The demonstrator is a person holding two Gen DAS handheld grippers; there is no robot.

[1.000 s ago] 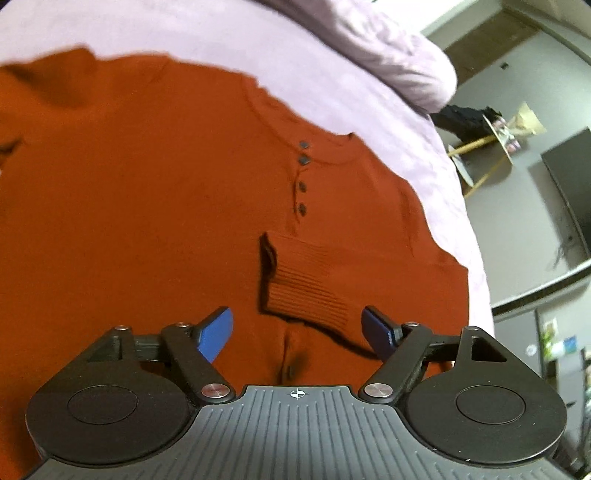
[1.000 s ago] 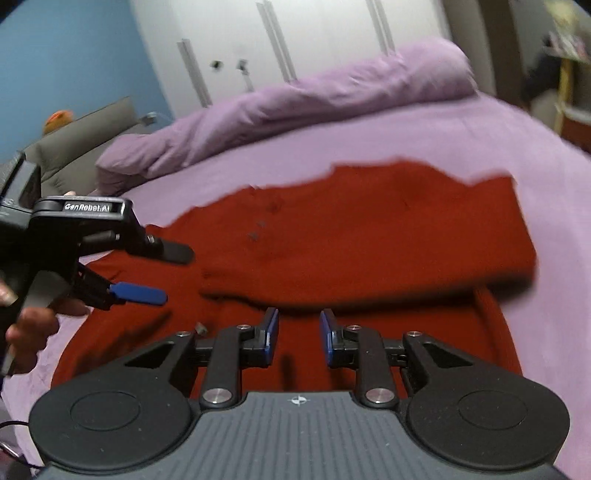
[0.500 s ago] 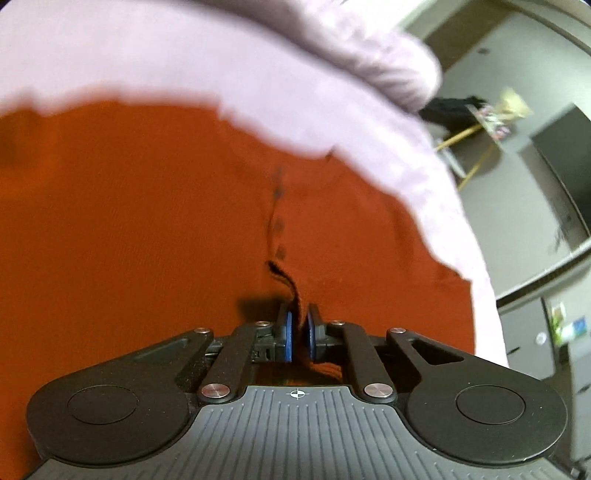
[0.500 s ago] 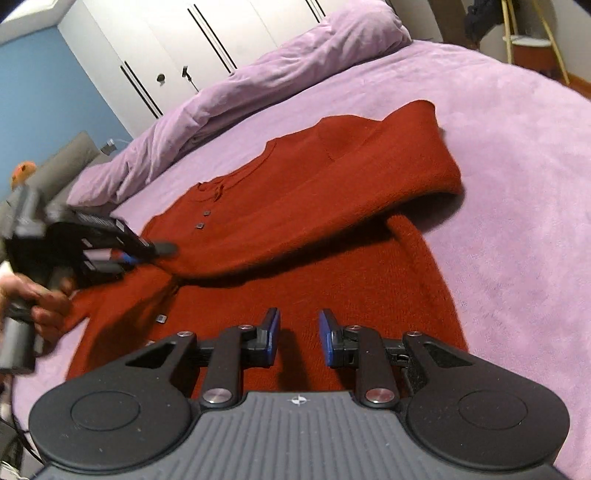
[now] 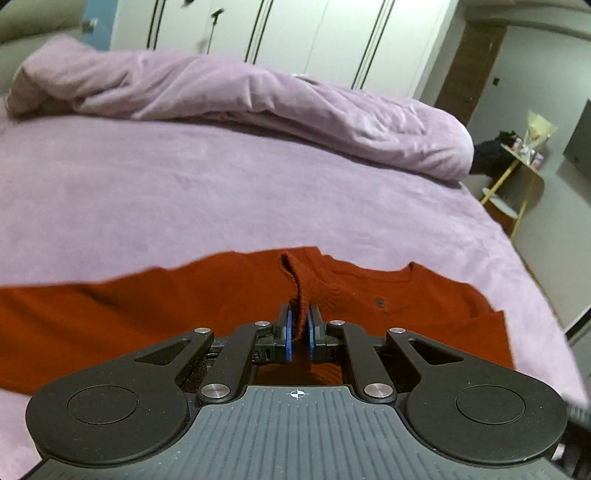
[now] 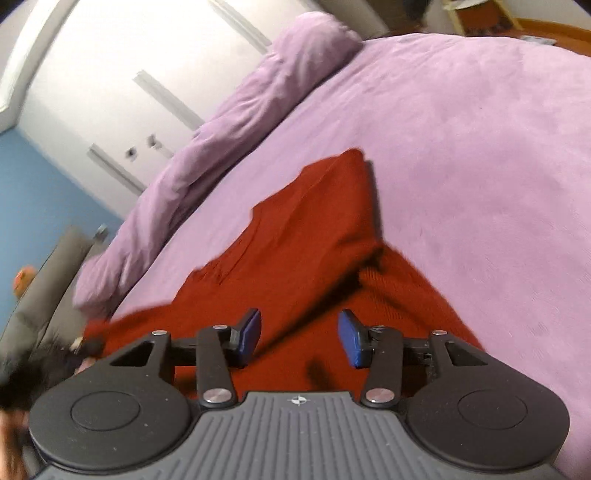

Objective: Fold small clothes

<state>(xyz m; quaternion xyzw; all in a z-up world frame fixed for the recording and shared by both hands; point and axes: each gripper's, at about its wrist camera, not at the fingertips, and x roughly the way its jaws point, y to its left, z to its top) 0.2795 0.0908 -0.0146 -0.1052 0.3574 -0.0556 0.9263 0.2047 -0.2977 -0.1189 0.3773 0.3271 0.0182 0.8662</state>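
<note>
Pinching sleeve cuff (image 5: 300, 291) (rust sweater (image 5: 147, 306)), left gripper (image 5: 299, 334).

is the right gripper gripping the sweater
No, the right gripper has open jaws, just widened, hovering over the sweater with nothing pinched.

My left wrist camera: sits behind left gripper (image 5: 299, 334), looks forward and down along fingers, low over red sweater (image 5: 147, 306), facing bunched duvet (image 5: 258, 107) and white wardrobe doors (image 5: 314, 33). My right wrist camera: behind right gripper (image 6: 299, 338), view rolled, close above sweater. Shared: sweater, purple bed cover (image 6: 480, 147), duvet, wardrobe.
</note>
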